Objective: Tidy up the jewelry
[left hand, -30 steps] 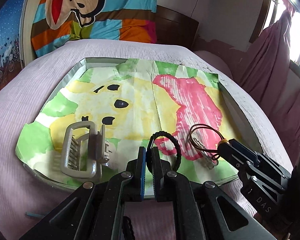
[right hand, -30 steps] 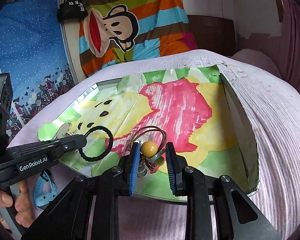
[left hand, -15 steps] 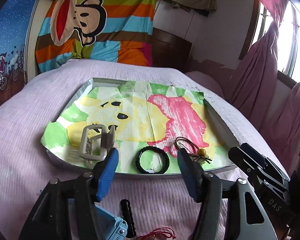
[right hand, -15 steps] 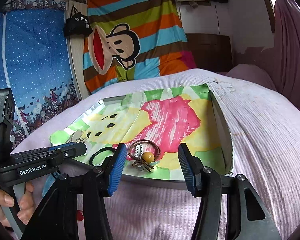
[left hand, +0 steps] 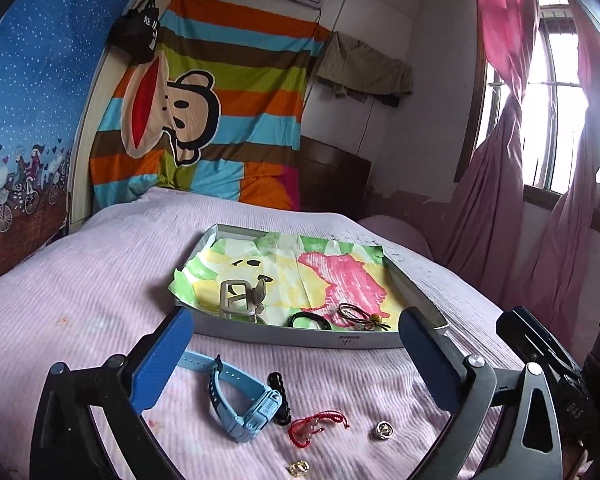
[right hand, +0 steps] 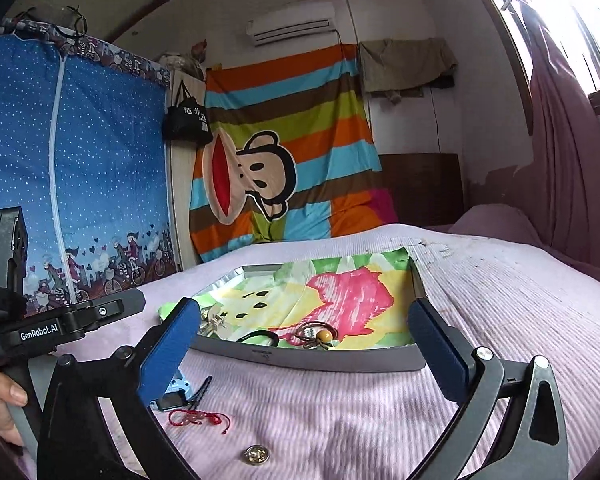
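Observation:
A grey tray (left hand: 300, 338) lined with a painted paper sits on the pink bed. In it lie a beige hair claw (left hand: 242, 298), a black hair tie (left hand: 310, 320) and a brown hair tie with a yellow bead (left hand: 362, 316). In front of it on the bed lie a blue watch (left hand: 244, 400), a red string bracelet (left hand: 314, 426), a silver ring (left hand: 383, 430) and a gold piece (left hand: 299, 468). My left gripper (left hand: 296, 364) is open and empty, held back from the tray. My right gripper (right hand: 306, 352) is open and empty. The tray (right hand: 340, 358), red bracelet (right hand: 198, 418) and silver ring (right hand: 255, 454) show in the right wrist view.
The pink bedspread (left hand: 80, 280) spreads around the tray. A striped monkey blanket (left hand: 204, 120) hangs at the head of the bed. Pink curtains (left hand: 540, 220) hang at the right. The left gripper's body (right hand: 52, 328) shows at the left of the right wrist view.
Both grippers opened and let go of the black hair tie and the brown beaded tie in the tray, then pulled back and up. More loose jewelry on the bed came into view.

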Motion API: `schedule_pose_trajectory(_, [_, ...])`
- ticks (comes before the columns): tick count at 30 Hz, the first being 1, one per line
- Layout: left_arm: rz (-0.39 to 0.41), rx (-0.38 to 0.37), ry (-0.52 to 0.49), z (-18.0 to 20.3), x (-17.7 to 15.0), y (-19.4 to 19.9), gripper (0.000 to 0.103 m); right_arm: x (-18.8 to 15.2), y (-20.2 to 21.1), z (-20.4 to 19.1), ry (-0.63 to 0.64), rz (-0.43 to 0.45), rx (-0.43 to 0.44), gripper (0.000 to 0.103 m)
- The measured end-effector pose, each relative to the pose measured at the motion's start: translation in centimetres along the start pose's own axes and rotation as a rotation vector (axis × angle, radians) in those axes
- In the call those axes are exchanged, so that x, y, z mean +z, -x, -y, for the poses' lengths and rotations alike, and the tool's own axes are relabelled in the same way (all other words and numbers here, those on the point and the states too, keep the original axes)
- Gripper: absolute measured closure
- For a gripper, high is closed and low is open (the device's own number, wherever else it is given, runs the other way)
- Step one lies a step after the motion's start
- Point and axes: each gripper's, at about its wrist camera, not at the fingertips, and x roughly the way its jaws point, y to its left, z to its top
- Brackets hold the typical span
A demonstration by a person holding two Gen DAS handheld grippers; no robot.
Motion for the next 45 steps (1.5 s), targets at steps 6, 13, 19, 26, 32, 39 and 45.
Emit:
schedule_pose_trajectory(6, [0.053,0.032,-0.036,-0.2,-1.2,3.0,0.0,-0.7,3.7,-1.1,0.014,0.057,-0.005,0.001])
schedule_pose_trajectory(13, [0.039,0.067,-0.074,-0.8,-3.3,4.5,0.0,-2.0,6.0,-1.8,0.059,0.06,-0.003,0.001])
schedule_pose_trajectory(19, [-0.02,0.071,-0.081,-1.6,-4.7,4.1,0.0,-3.5,5.8,-1.5,0.074,0.0,0.003,0.001])
schedule_pose_trajectory(26, [-0.059,0.092,-0.07,-2.1,-6.0,3.5,0.0,-5.1,3.9,-0.7,0.073,-0.12,-0.019,0.001])
schedule_pose_trajectory(32, [-0.098,0.105,-0.096,-1.7,-6.4,2.8,0.0,-6.2,2.6,0.1,0.051,-0.181,-0.021,0.001])
schedule_pose_trajectory(39, [-0.134,0.074,-0.115,-1.6,-6.8,2.2,0.0,-7.0,1.3,-0.3,0.068,-0.247,0.002,0.003])
schedule_pose_trajectory(45, [-0.153,0.041,-0.128,-1.4,-7.1,1.8,0.011,-7.6,0.4,-0.6,0.077,-0.29,0.026,0.019])
